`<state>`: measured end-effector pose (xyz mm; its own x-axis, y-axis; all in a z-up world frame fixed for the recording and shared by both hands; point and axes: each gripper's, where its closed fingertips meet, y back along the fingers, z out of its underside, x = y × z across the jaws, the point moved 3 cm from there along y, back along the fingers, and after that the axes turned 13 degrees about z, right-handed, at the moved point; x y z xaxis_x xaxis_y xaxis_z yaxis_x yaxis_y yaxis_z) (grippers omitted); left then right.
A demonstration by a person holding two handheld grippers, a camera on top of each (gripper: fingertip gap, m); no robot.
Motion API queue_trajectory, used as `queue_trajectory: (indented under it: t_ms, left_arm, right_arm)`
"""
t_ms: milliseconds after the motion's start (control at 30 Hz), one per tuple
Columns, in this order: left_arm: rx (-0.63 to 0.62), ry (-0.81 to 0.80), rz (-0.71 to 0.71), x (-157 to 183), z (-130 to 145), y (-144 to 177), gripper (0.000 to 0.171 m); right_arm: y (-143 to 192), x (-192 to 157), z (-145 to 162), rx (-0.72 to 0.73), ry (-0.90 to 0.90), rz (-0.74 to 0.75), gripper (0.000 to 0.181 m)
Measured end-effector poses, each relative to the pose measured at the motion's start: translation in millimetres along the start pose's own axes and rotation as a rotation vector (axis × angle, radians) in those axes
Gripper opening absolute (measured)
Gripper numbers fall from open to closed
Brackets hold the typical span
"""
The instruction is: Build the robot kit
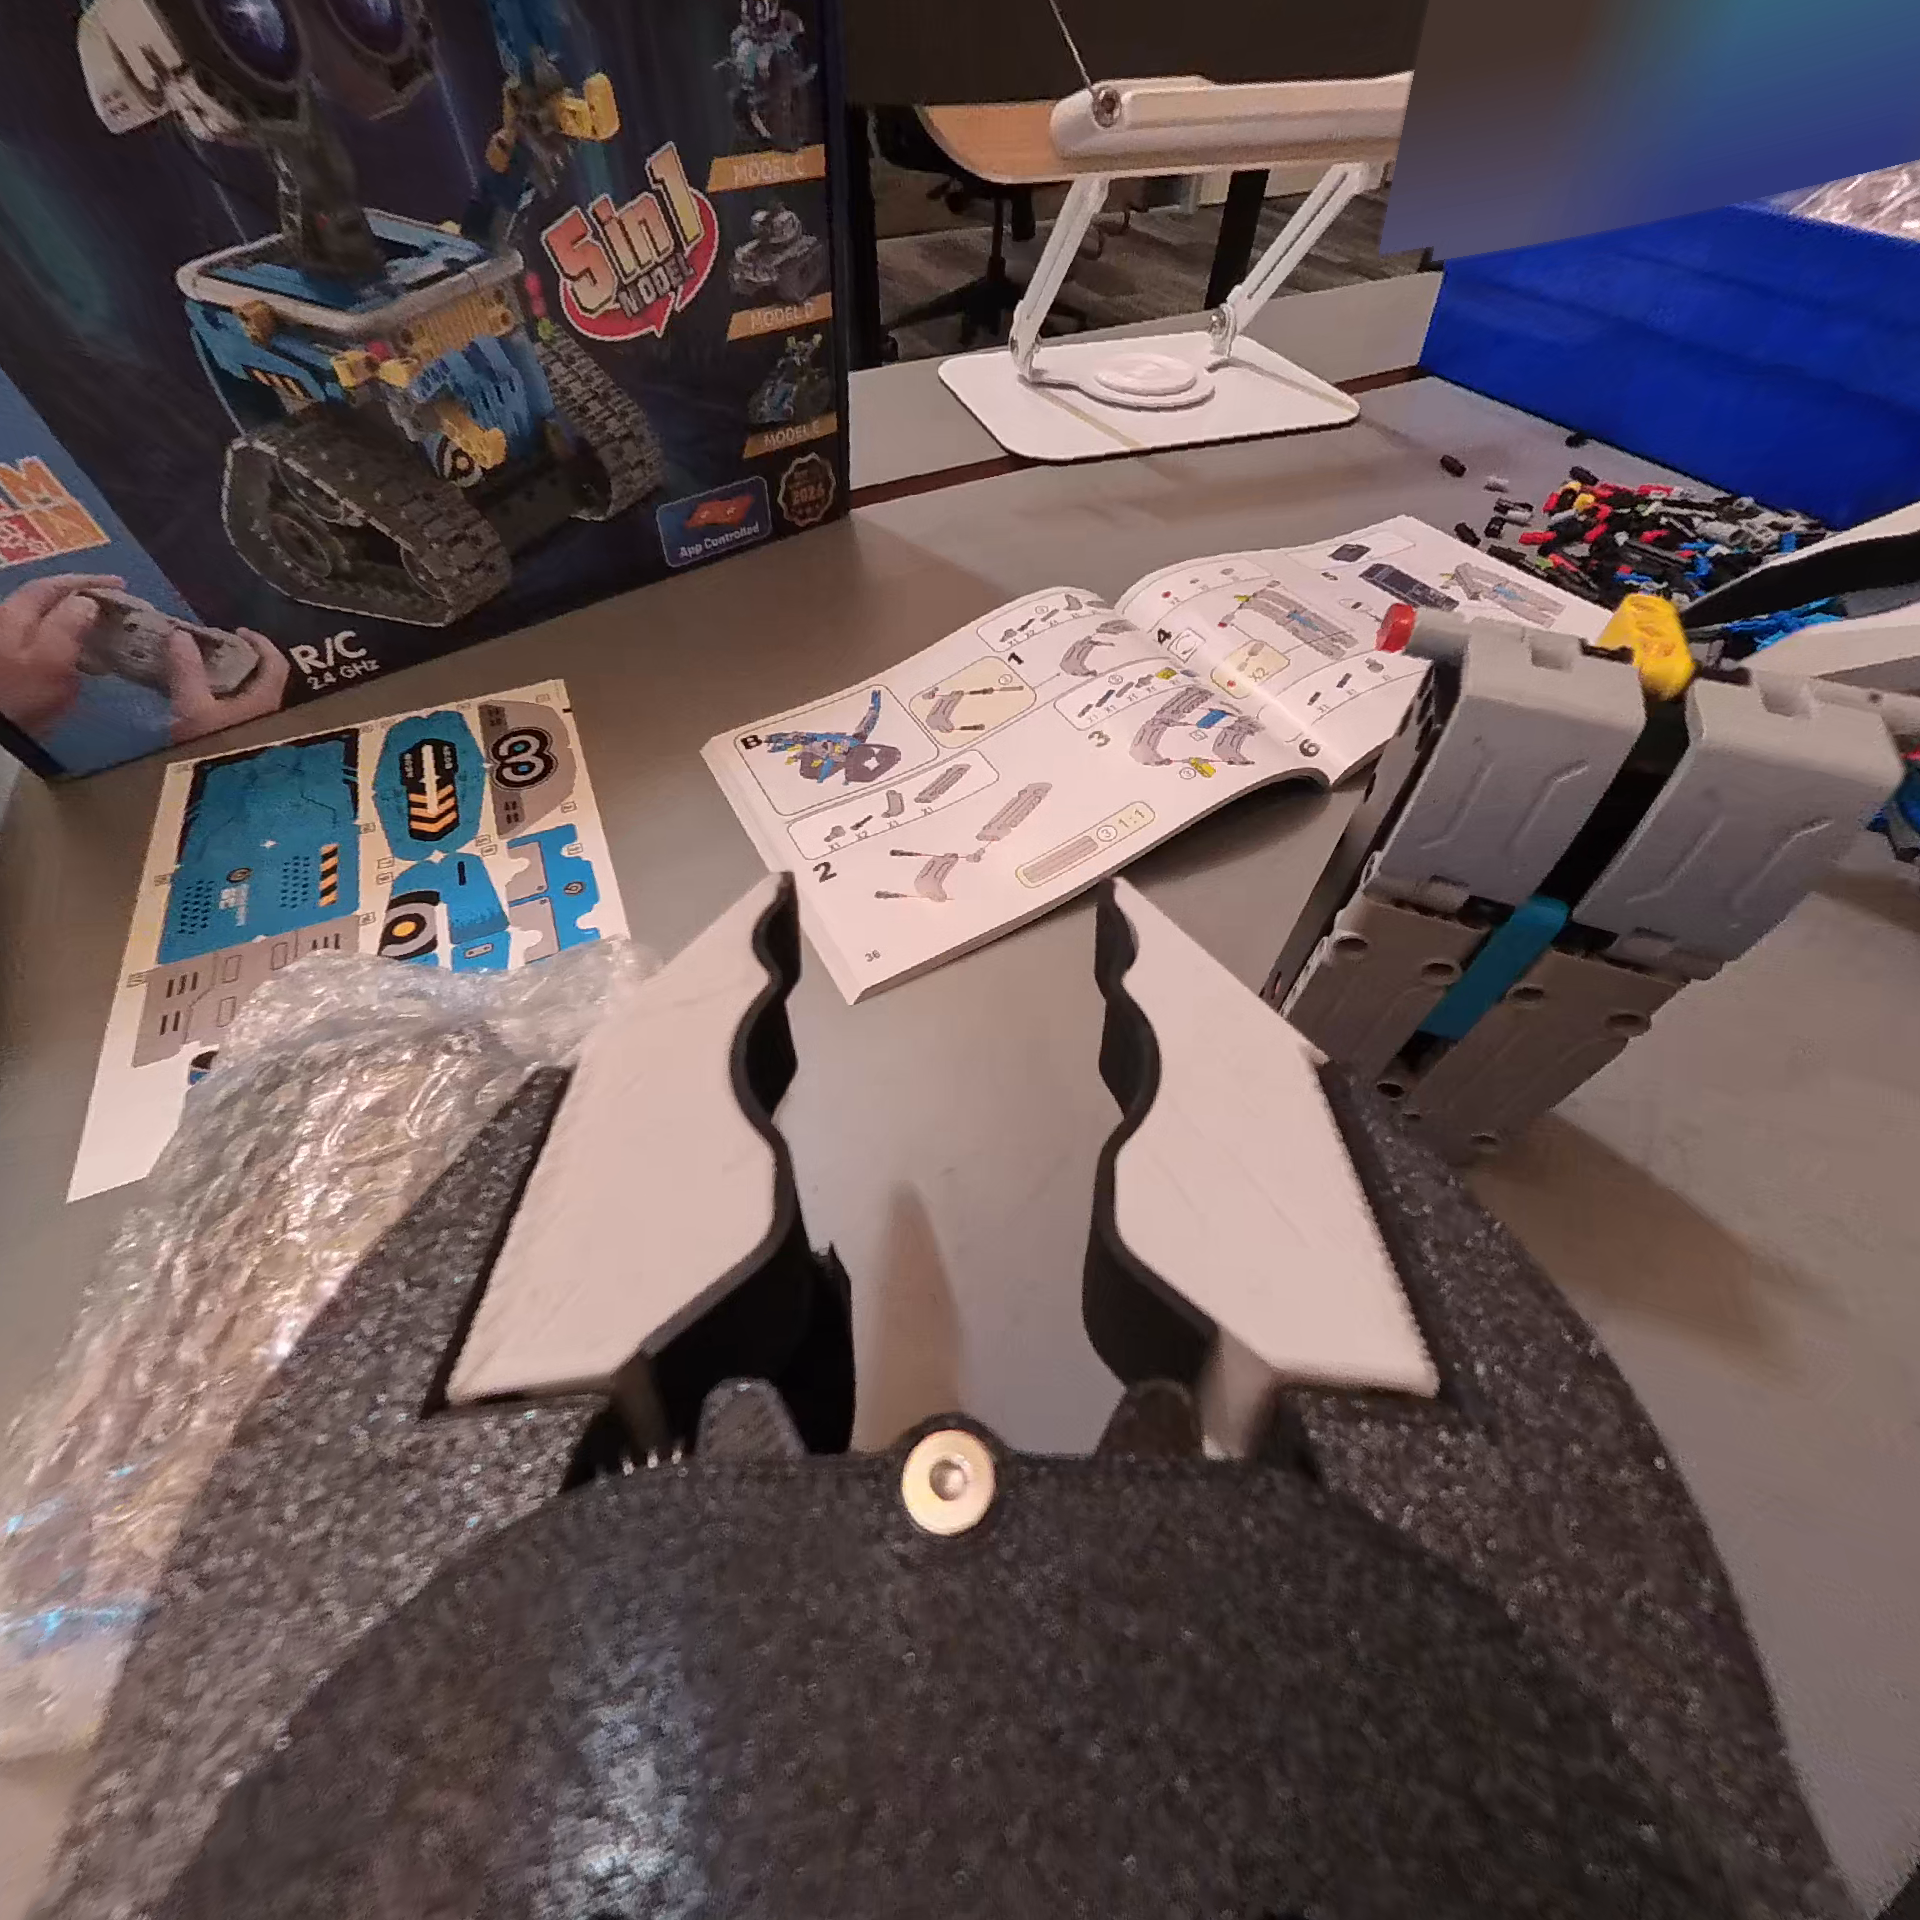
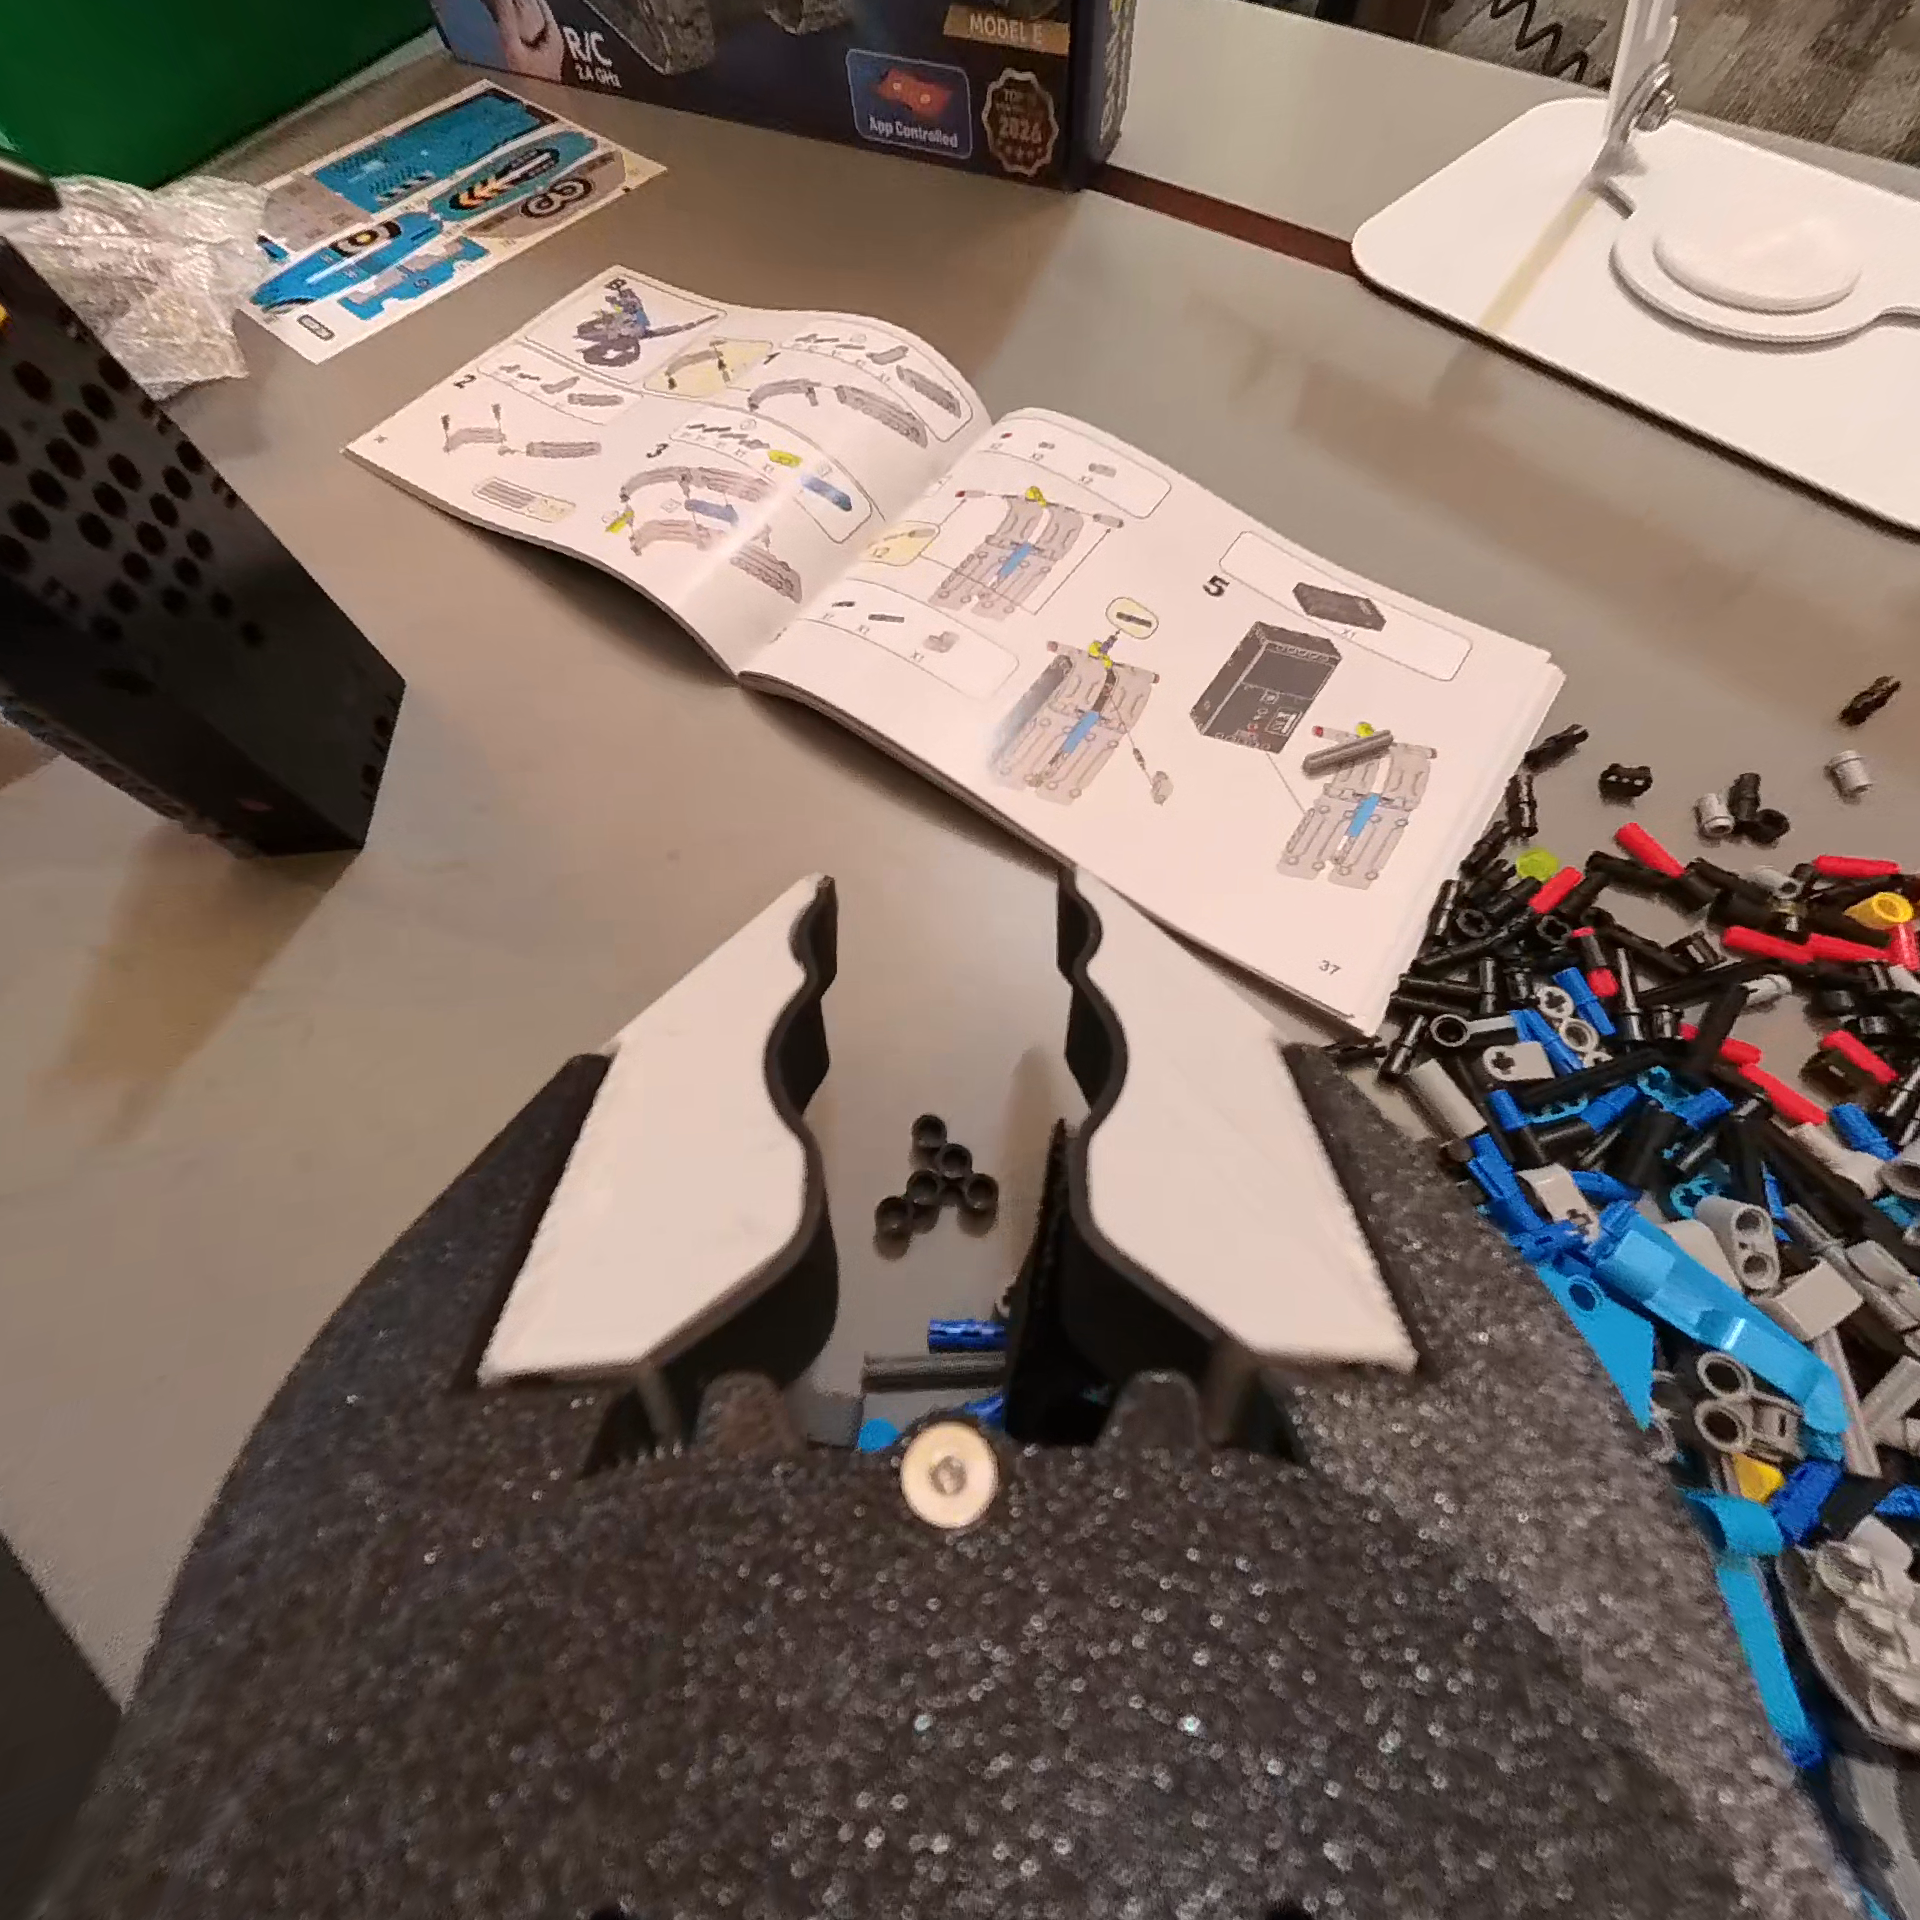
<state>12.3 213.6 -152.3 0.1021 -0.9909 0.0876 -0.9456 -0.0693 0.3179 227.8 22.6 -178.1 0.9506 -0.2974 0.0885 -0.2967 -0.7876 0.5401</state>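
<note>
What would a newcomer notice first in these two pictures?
The open white instruction booklet lies in the middle of the grey table, with a pile of small black, red and blue plastic building pieces to its right. The tall dark toy box stands behind. A grey block assembly stands tilted beside the open left gripper.

the right gripper [image 2: 945,904] hangs over the grey bench [image 2: 582,831] with its two white, black-lined fingers [image 2: 717,1122] spread apart and nothing between them. below the gap lies a small black plastic piece of joined rings [image 2: 935,1184], flat on the bench. just right of the gripper spreads a loose pile of blue, black, red and grey building parts [image 2: 1683,1143]. ahead lies an open white instruction booklet [image 2: 935,582], its right corner touching the pile. a black perforated block [image 2: 156,613] stands at the left, a blue sticker sheet [image 2: 447,218] and a dark printed box [image 2: 831,83] farther back, and a white stand base [image 2: 1662,312] at the far right.
</note>
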Motion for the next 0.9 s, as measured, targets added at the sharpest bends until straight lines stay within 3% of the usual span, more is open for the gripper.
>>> queue_trajectory:
  t_ms: [233, 533, 600, 633, 700, 767, 833, 900]
  left_arm:
    - [-0.027, 0.024, 0.029, 1.4, 3.9, -5.2, 0.056]
    - [-0.016, 0.034, 0.053, 5.0, 2.7, -3.9, 0.055]
    - [-0.02, 0.037, 0.062, 6.2, 3.3, -4.4, 0.055]
    - [-0.026, 0.039, 0.068, 7.0, 4.0, -4.8, 0.055]
    - [-0.03, 0.04, 0.078, 9.0, 4.6, -5.0, 0.055]
    - [-0.027, 0.038, 0.088, 11.4, 4.2, -4.5, 0.055]
    - [-0.025, 0.039, 0.094, 12.8, 4.0, -4.1, 0.055]
    - [-0.029, 0.046, 0.098, 13.4, 4.7, -4.2, 0.054]
  right_arm:
    - [-0.6, 5.5, -2.9, 0.007, -0.041, -0.01, 0.041]
    - [37.2, 37.8, -26.2, 0.091, -0.134, -0.115, 0.043]
    - [54.0, 34.0, -38.2, 0.152, -0.116, -0.225, 0.038]
    - [61.8, 36.9, -44.3, 0.197, -0.084, -0.239, 0.044]
    - [72.5, 52.2, -48.5, 0.291, 0.039, -0.158, 0.052]
    - [81.0, 57.4, -35.6, 0.212, 0.083, -0.135, 0.051]
    - [86.2, 58.0, -11.9, 0.021, 0.066, -0.13, 0.058]
    - [97.4, 40.6, 15.1, -0.136, 0.068, -0.244, 0.037]
